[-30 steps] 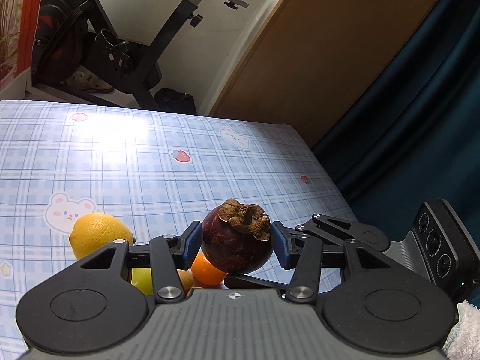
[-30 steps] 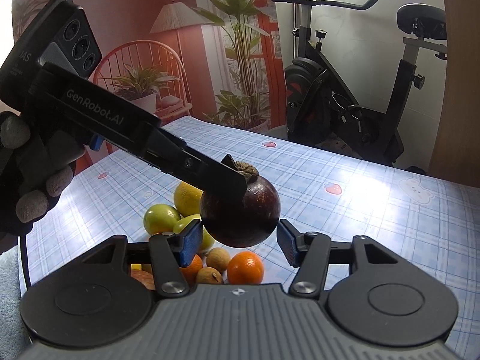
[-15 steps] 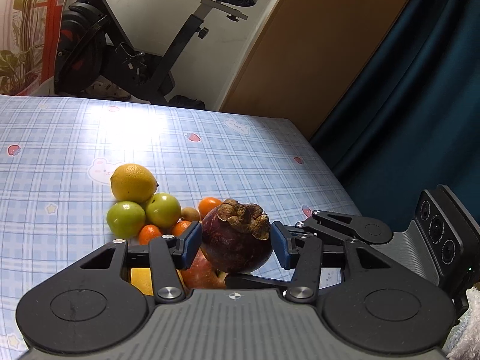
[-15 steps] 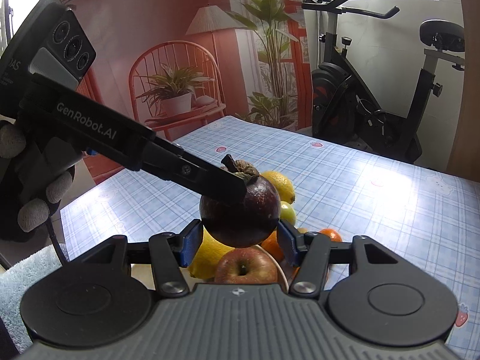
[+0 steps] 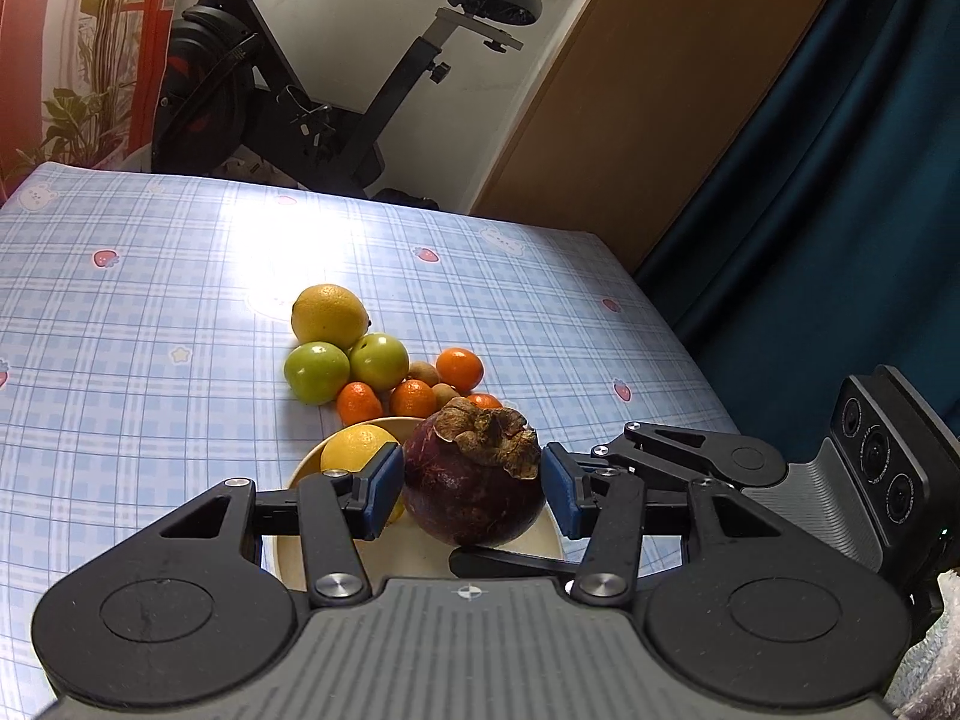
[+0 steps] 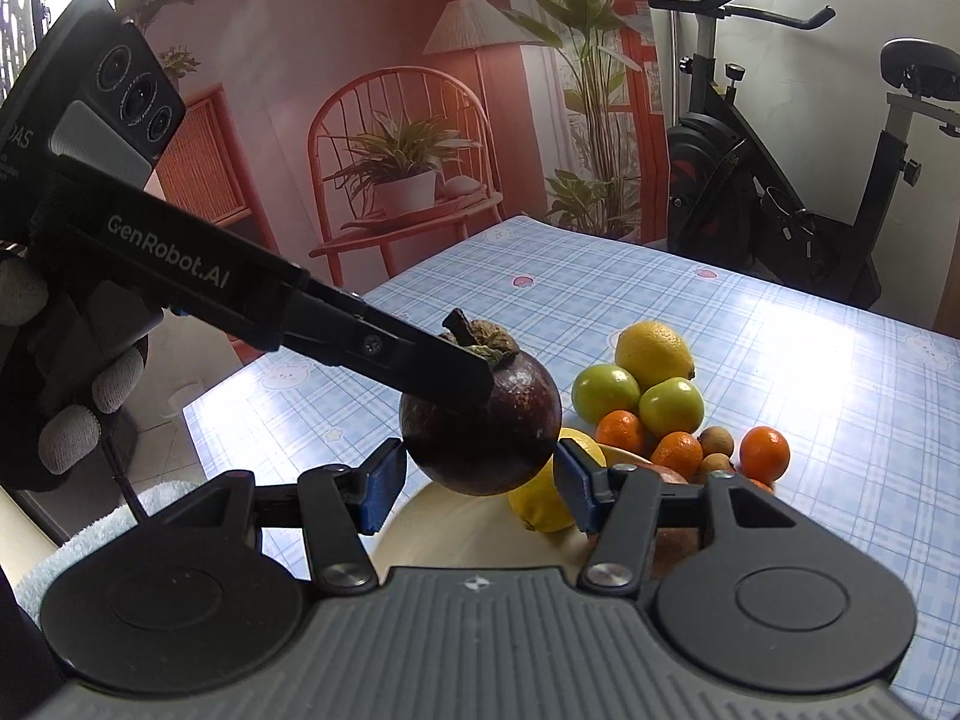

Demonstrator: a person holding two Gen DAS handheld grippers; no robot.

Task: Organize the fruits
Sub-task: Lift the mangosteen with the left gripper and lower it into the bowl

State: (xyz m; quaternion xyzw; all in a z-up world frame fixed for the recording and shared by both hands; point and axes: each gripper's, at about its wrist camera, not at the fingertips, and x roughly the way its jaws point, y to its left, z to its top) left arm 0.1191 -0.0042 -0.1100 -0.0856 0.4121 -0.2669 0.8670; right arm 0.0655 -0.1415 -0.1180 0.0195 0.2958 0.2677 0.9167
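Note:
A dark purple mangosteen sits between the blue pads of both grippers above a cream bowl. My left gripper is shut on it, its left pad touching and the right pad close beside it. My right gripper crosses it at right angles, its pads against or just beside the fruit; I cannot tell if it grips. The bowl holds a lemon and an apple, mostly hidden.
On the blue plaid tablecloth beyond the bowl lie a lemon, two green fruits, several small oranges and brown longans. An exercise bike stands behind the table. A white towel lies by the near edge.
Both grippers, with the mangosteen between them, have drawn back and tilted down. The bowl and the whole fruit pile have come into view below. The grip on the fruit looks unchanged.

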